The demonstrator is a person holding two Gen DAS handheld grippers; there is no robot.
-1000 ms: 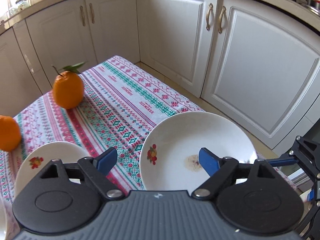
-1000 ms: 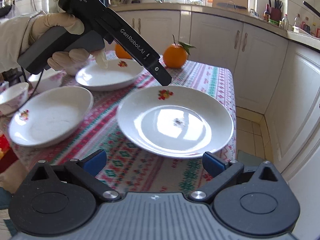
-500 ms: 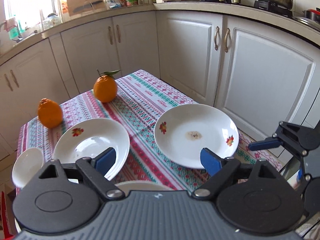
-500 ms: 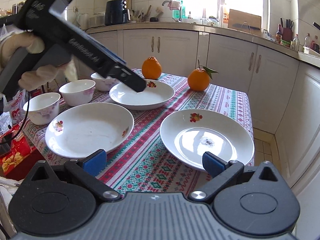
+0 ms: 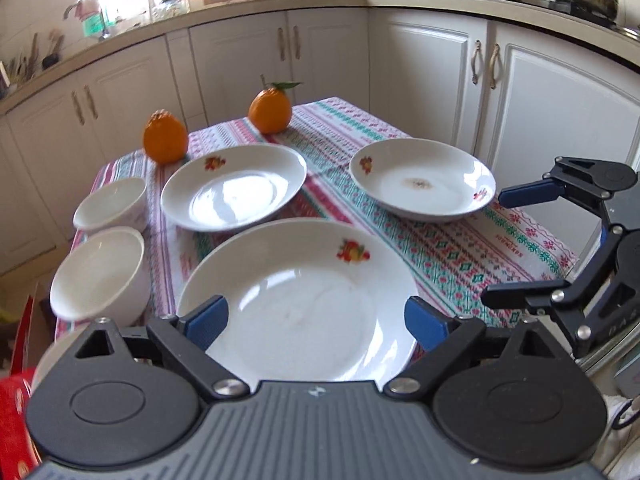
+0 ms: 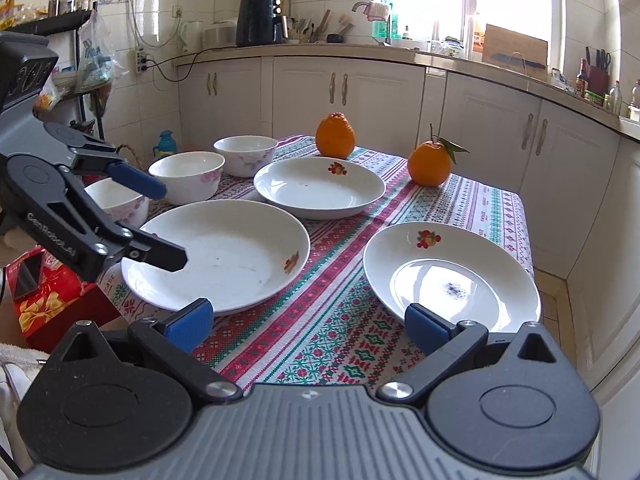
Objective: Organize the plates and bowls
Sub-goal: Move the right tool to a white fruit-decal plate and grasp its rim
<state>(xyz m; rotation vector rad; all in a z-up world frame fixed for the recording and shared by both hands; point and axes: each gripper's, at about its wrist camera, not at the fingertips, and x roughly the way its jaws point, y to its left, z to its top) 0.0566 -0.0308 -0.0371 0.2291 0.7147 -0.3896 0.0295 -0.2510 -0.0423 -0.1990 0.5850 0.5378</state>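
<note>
Three white plates with fruit prints lie on the patterned tablecloth (image 6: 344, 320): a near-left plate (image 5: 304, 300) (image 6: 218, 254), a far plate (image 5: 234, 186) (image 6: 320, 188) and a right plate (image 5: 422, 180) (image 6: 452, 276) with a dark smudge. Three white bowls (image 6: 186, 176) (image 6: 246, 156) (image 6: 116, 204) stand along the left edge. My left gripper (image 5: 316, 322) (image 6: 156, 220) hovers over the near-left plate's near rim, jaws opening, nothing between them. My right gripper (image 6: 308, 327) (image 5: 516, 246) is open and empty at the table's near edge, between the near-left and right plates.
Two oranges (image 6: 335, 136) (image 6: 430, 162) sit at the far end of the table. A red box (image 6: 44, 300) stands below the table's left side. White cabinets (image 6: 480, 120) run close behind and to the right, with a narrow strip of floor (image 6: 554, 300) between.
My left gripper has drawn back from the right plate and swung left over the near-left plate, its jaws a little wider. The right gripper has pulled back slightly, so more of the table shows.
</note>
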